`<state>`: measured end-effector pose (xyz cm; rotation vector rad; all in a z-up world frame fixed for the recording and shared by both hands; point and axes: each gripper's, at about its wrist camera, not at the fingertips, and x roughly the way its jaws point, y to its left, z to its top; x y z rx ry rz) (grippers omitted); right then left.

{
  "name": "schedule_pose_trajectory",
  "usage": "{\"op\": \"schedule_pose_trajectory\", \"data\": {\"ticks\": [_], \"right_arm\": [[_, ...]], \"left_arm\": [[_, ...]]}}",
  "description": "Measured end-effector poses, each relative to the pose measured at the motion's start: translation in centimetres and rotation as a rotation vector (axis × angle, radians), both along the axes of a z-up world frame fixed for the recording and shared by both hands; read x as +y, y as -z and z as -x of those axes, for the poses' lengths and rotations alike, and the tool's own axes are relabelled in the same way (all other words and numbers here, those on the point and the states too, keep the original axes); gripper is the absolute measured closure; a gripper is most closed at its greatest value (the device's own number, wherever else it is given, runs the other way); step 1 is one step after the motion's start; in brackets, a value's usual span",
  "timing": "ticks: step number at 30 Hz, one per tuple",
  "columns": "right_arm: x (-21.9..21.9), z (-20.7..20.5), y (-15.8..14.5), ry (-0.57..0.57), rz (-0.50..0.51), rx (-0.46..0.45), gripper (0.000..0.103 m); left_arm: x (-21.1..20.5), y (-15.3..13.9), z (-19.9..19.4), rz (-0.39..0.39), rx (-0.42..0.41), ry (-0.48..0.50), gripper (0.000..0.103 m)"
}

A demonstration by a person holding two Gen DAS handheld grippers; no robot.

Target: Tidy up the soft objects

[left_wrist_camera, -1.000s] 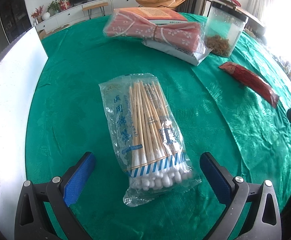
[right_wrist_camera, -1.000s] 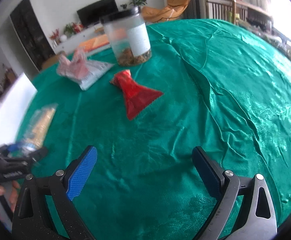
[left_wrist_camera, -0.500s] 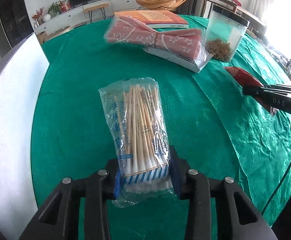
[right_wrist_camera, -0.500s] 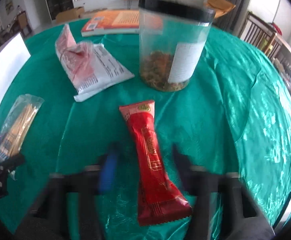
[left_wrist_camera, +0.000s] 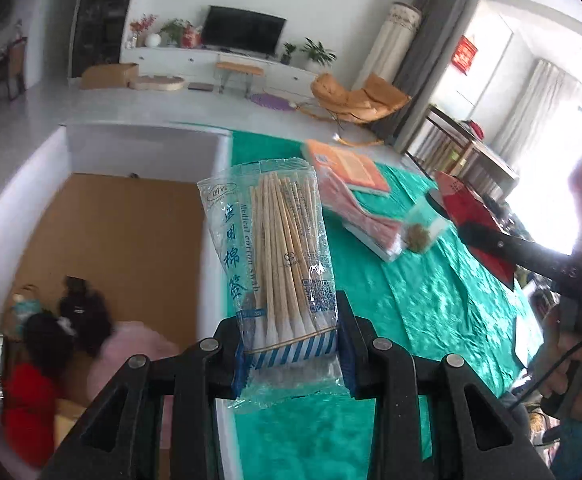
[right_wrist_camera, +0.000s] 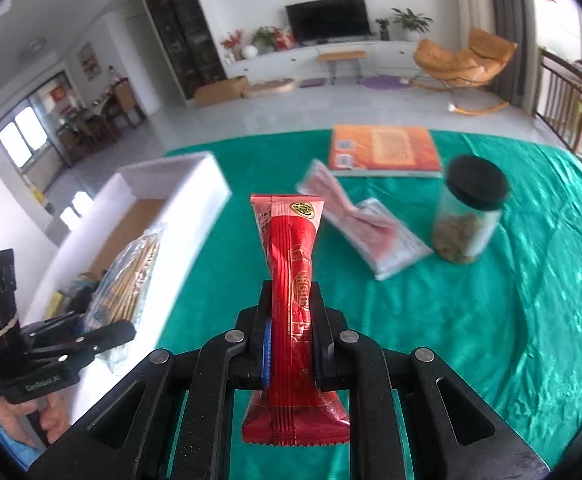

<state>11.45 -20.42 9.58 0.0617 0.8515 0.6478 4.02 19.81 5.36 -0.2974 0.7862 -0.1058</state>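
The bag of cotton swabs (left_wrist_camera: pixel 279 264) is clamped near its lower end between the pads of the left gripper (left_wrist_camera: pixel 291 344), held clear of the counter (left_wrist_camera: pixel 431 304) with its top end pointing away from the camera. It hangs over the near edge of the white box (left_wrist_camera: pixel 147 148), whose brown cardboard floor shows just beside the bag. Inside the box, toward its near corner, lie blurred soft things in pink, red and black.

The red snack packet (right_wrist_camera: pixel 295 292) is pinched around its middle by the right gripper (right_wrist_camera: pixel 293 344), jaws closed tight on it; it stands upright above the green cloth on the counter, on the side of the white box (right_wrist_camera: pixel 171 184) away from the wall. From the right wrist view the left gripper (right_wrist_camera: pixel 71 340) and its swab bag show at the box's rim.

Beyond the box on the counter lie a pink floral packet (right_wrist_camera: pixel 351 216) on top of a white pouch (right_wrist_camera: pixel 399 252), a clear jar with a black lid (right_wrist_camera: pixel 471 212) just beside them, and an orange book (right_wrist_camera: pixel 383 152) farther back. A hand (left_wrist_camera: pixel 571 364) grips the right gripper's handle.
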Motion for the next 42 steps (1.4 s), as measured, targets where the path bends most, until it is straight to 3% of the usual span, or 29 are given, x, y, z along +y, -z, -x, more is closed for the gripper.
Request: {"op": "schedule_pose_trajectory", "data": {"ticks": [3,6,7,8,10,12,17,21,24,27,31,34,37,42], "right_arm": [[5.7,1.7,-1.2,-0.127,-0.106,0.041,0.087],[11.3,3.2,-0.4,-0.242,-0.193,0.123,0.086],[12.8,3.6,0.2,-0.272,-0.214,0.151,0.082],[14.2,3.9,0.8,-0.298,-0.228,0.176,0.063],[15.3,4.5,2.1,-0.314,-0.227,0.195,0.017],[14.3,4.6,3.3,-0.29,-0.192,0.153,0.018],[7.4,3.7,8.0,-0.04,0.112,-0.04,0.018],[-1.2,1.1,13.6,0.21,0.276,-0.023,0.018],[-6.8,0.3,15.9,0.341,0.295,0.024,0.018],[-10.1,0.4,16.4,0.411,0.311,0.01,0.018],[-11.1,0.8,17.4,0.426,0.333,-0.028,0.018],[-11.3,1.1,18.2,0.402,0.348,-0.006,0.018],[-11.6,1.0,18.3,0.412,0.32,0.01,0.018],[-11.5,0.8,18.6,0.425,0.319,0.014,0.015]], "left_arm": [[5.5,-0.7,2.7,-0.087,0.003,-0.144,0.067],[9.6,0.9,4.1,-0.183,0.077,-0.293,0.062],[10.6,1.7,4.4,-0.21,0.104,-0.337,0.05],[11.3,2.5,4.8,-0.228,0.127,-0.374,0.029],[12.2,3.3,5.8,-0.245,0.121,-0.431,0.012],[11.9,3.4,6.6,-0.252,0.074,-0.469,0.012],[9.8,2.7,6.2,-0.133,-0.009,-0.385,0.008],[4.0,1.3,4.2,-0.074,-0.046,-0.23,0.008],[-1.2,1.0,3.0,-0.077,-0.055,-0.104,0.008],[-6.3,1.0,1.4,-0.1,-0.035,0.017,0.008],[-12.5,2.5,-0.8,-0.142,0.022,0.13,0.008],[-15.6,4.3,-2.7,-0.144,0.065,0.185,0.008],[-17.0,5.4,-6.4,-0.102,0.103,0.194,0.008],[-16.8,6.0,-14.4,0.03,0.119,0.055,0.008]]}}
